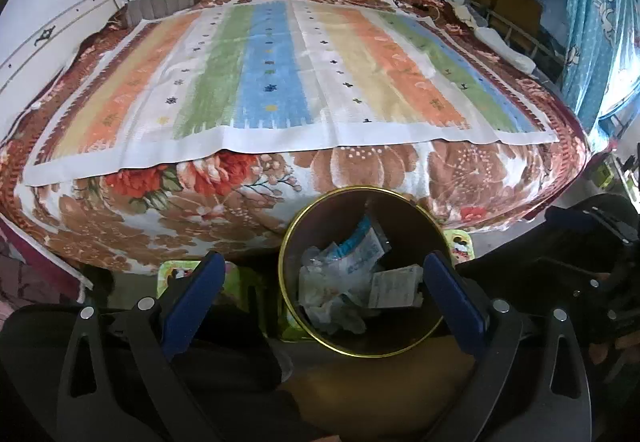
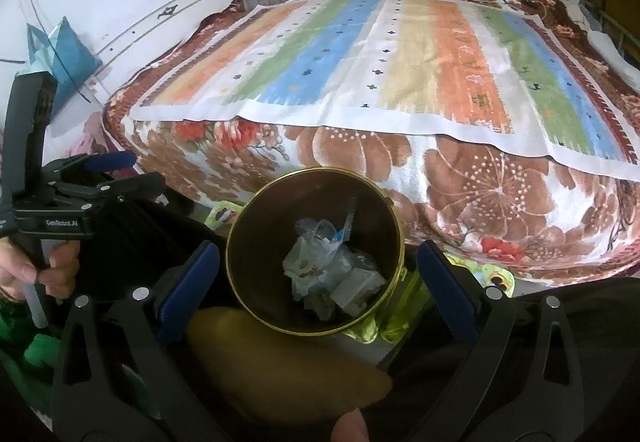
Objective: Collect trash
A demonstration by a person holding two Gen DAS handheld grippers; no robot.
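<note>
A round brown bin with a gold rim (image 1: 294, 226) stands on the floor at the foot of the bed; it also shows in the right wrist view (image 2: 240, 217). Inside lies trash (image 1: 344, 282): crumpled clear plastic, paper wrappers and a blue-printed packet, seen too in the right wrist view (image 2: 332, 270). My left gripper (image 1: 324, 266) is open and empty above the bin, its right finger over the rim. My right gripper (image 2: 316, 254) is open and empty, its fingers on either side of the bin. The left gripper (image 2: 96, 177) also shows at the left of the right wrist view.
A bed with a floral blanket (image 1: 360, 169) and a striped cloth (image 1: 280, 73) fills the space behind the bin. A grey pillow (image 1: 160, 1) lies at its far end. A blue curtain (image 1: 596, 21) hangs at right. Green patterned mats (image 2: 492, 278) lie on the floor.
</note>
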